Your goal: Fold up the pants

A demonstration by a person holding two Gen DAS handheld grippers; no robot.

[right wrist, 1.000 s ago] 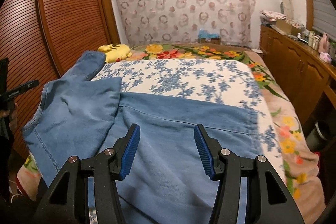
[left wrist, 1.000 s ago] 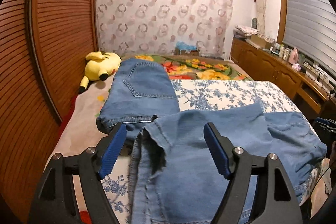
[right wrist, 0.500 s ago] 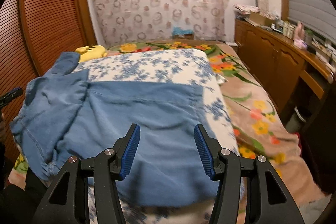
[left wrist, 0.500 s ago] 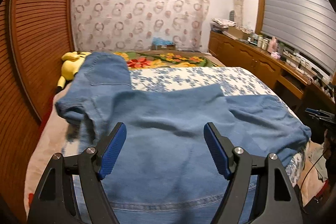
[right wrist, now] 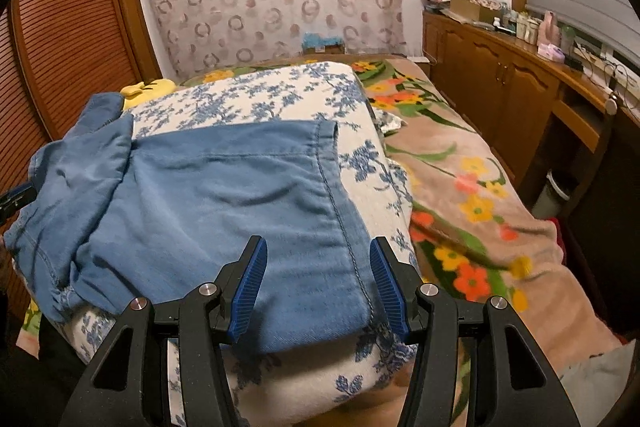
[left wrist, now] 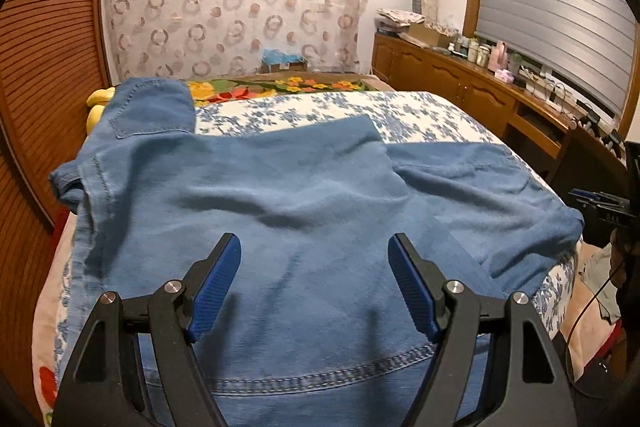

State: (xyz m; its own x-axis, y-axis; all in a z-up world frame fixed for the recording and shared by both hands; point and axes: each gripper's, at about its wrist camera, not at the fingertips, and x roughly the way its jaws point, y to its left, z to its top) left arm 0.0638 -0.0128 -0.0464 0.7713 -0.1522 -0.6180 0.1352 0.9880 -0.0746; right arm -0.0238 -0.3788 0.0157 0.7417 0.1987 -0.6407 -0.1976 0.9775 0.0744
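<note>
Light blue denim pants lie spread across the bed, one leg reaching far left toward the back pocket side, the other part stretching right. My left gripper is open and empty, above the pants near a stitched seam at the near edge. In the right wrist view the pants lie flat with a leg hem near the bed's front edge. My right gripper is open and empty, its fingers either side of the leg's side seam.
The bed has a white quilt with blue flowers over a floral blanket. A yellow plush toy lies at the far left. A wooden cabinet with bottles runs along the right. A slatted wooden wardrobe stands on the left.
Both grippers have drawn back toward the near side of the bed and swung right. The pants now lie flatter, with the near hem edge showing under the right gripper.
</note>
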